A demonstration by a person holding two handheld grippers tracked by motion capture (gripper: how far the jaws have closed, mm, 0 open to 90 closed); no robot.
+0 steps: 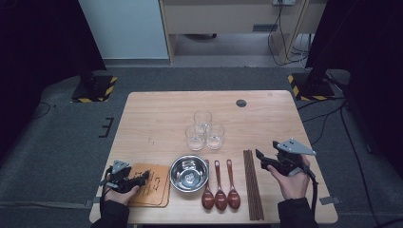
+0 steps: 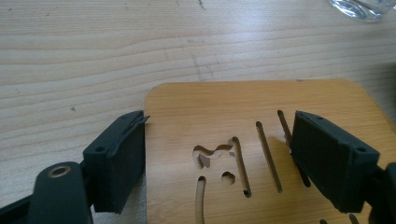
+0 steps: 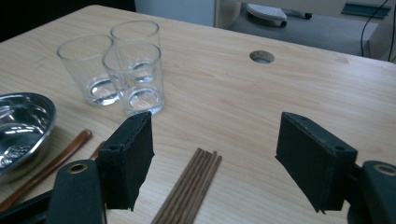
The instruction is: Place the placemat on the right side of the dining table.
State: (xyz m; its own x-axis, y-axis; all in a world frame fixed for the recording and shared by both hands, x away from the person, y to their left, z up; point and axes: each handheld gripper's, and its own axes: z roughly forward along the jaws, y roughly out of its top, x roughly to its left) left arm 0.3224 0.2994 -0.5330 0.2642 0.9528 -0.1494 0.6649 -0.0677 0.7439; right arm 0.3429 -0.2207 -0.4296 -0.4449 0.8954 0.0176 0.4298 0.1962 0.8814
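The left gripper (image 2: 217, 154) sits low over the flat, slotted wooden mat (image 2: 261, 107) at the table's (image 1: 157, 114) near left corner, jaws straddling its edge, pads clear. The right gripper (image 3: 215, 154) hovers with jaws wide above the bundle of brown wooden chopsticks (image 3: 189, 191).

Grey carpet floor (image 1: 57, 142), pale wall panel (image 1: 123, 28), striped stand bases (image 1: 95, 89).

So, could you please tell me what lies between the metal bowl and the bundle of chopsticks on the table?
Three wooden spoons lie side by side between the metal bowl and the chopsticks, bowls toward the person; the high view shows this.
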